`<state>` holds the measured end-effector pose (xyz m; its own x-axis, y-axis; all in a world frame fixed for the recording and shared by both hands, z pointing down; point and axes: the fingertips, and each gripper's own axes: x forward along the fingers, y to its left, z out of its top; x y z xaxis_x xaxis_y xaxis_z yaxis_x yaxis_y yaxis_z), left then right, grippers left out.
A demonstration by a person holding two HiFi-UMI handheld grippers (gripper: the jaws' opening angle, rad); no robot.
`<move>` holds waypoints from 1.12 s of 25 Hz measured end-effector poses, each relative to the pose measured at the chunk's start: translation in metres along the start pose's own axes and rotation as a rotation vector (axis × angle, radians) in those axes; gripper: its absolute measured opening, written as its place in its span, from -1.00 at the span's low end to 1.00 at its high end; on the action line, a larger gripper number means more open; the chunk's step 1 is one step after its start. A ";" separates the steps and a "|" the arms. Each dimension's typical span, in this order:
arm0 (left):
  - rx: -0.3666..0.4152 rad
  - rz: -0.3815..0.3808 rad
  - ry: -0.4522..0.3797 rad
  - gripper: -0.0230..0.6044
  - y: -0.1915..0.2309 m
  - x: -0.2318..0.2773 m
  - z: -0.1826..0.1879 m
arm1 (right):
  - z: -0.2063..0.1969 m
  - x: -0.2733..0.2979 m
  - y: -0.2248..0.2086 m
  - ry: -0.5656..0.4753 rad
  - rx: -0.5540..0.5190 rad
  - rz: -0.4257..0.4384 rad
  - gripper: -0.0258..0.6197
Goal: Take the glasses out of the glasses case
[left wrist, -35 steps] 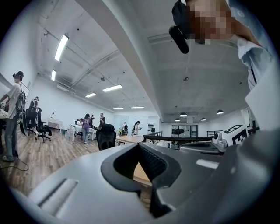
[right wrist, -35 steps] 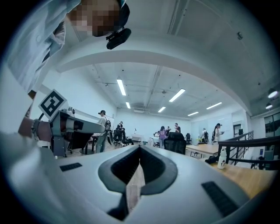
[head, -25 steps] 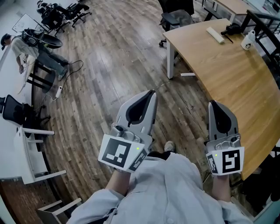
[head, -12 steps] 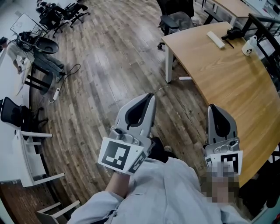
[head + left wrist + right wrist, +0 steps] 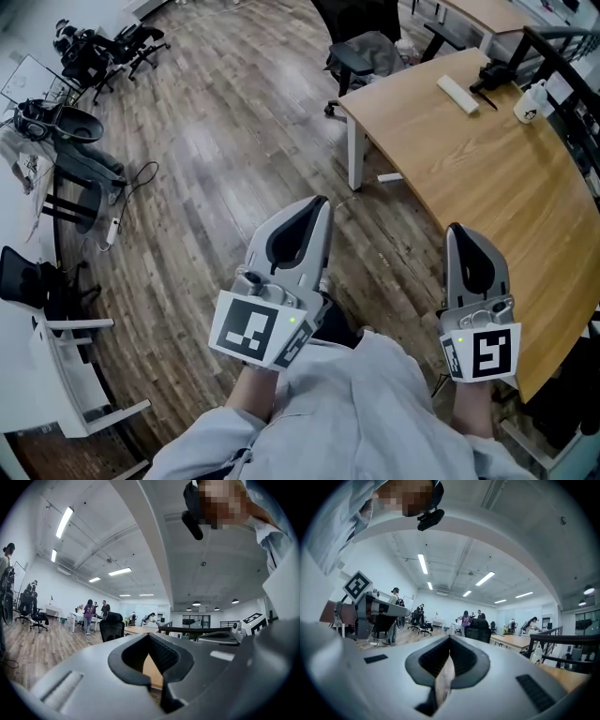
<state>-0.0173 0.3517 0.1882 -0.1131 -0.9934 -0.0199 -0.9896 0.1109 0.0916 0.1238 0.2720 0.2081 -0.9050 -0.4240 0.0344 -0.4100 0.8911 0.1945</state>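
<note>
Both grippers were held level and side by side at the bottom centre of the head view, marker cubes (image 5: 253,330) toward the person.
- Left gripper (image 5: 322,202): fingertips pressed together, nothing pinched. In its own view only a sliver of wood-coloured surface showed through the hollow behind the tips (image 5: 149,637). It sat over the wood floor (image 5: 216,169).
- Right gripper (image 5: 459,228): jaws also closed together and empty, which its own view confirmed (image 5: 450,638). It sat over the near edge of the curved wooden desk (image 5: 487,178).

Glasses case: couldn't pick it out for certain. A white oblong item (image 5: 457,94) lay at the far end of the desk, upper right of the frame, well apart from both grippers and too small to identify. A black object (image 5: 492,70) lay just beside it, with a white mug-like thing (image 5: 528,101) further right. A black rail frame (image 5: 562,56) ran along the desk's far right side.

Surroundings:
- A black office chair (image 5: 361,52) stood at the desk's far corner, top centre, near the white desk leg (image 5: 354,150).
- Upper left held a cluster of black chairs (image 5: 103,47), with a cable and power strip (image 5: 127,202) on the floor below them.
- A white desk (image 5: 56,375) sat at lower left.
- The left gripper view showed people standing (image 5: 89,611) far across the room, behind a black chair (image 5: 111,625).
</note>
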 end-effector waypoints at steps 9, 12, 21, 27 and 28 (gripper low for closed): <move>-0.003 -0.088 0.005 -0.91 0.072 0.037 0.014 | 0.017 0.082 0.021 0.003 -0.006 -0.052 -0.92; 0.001 -0.116 0.001 -0.91 0.093 0.046 0.019 | 0.023 0.102 0.022 0.006 -0.019 -0.095 -0.92; -0.007 -0.192 -0.003 -0.91 0.134 0.076 0.023 | 0.030 0.146 0.025 0.000 0.019 -0.171 -0.92; -0.039 -0.251 -0.020 -0.91 0.142 0.095 0.024 | 0.022 0.155 0.015 0.021 0.002 -0.240 -0.92; -0.039 -0.259 -0.015 -0.91 0.141 0.100 0.021 | 0.019 0.155 0.010 0.027 0.000 -0.254 -0.92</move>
<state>-0.1699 0.2687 0.1778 0.1423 -0.9878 -0.0629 -0.9816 -0.1490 0.1195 -0.0226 0.2186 0.1967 -0.7698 -0.6382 0.0112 -0.6236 0.7558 0.1999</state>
